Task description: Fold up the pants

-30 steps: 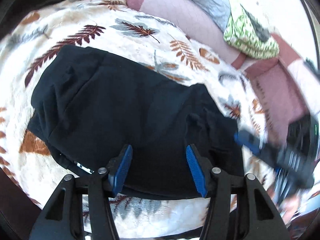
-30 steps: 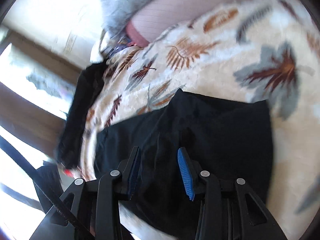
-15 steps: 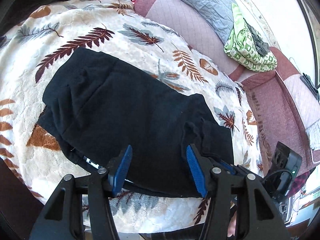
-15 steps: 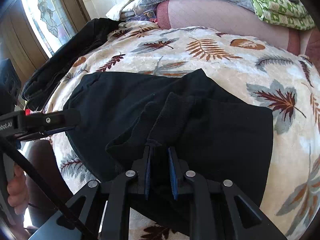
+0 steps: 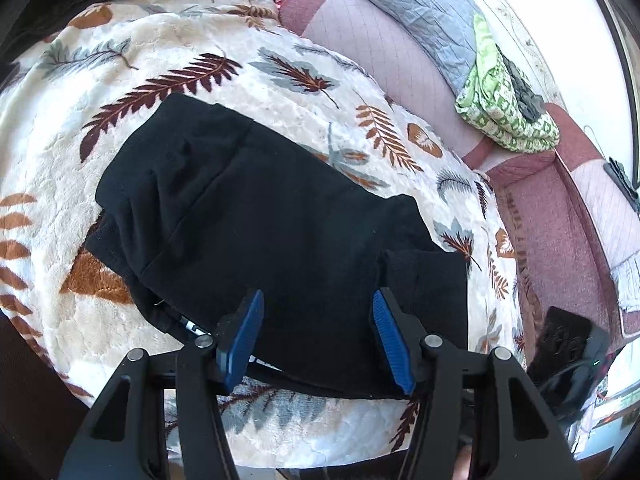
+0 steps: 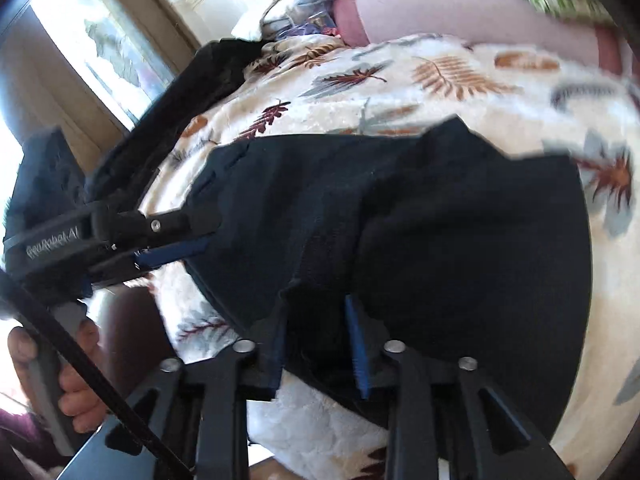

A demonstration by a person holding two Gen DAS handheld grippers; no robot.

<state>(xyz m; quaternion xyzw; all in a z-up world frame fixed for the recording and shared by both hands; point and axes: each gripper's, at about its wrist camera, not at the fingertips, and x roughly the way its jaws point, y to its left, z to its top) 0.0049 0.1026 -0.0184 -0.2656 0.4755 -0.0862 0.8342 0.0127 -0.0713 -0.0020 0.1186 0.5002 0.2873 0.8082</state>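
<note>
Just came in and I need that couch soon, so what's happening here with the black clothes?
A person with handheld tongs in each hand is folding black pants on a leaf-print blanket. The pants already lie folded into a compact bundle. The left tongs hang open over the near edge, gripping nothing. The right tongs are partly open around a raised fold of fabric; whether they still pinch it is unclear in the blurred view.
</note>
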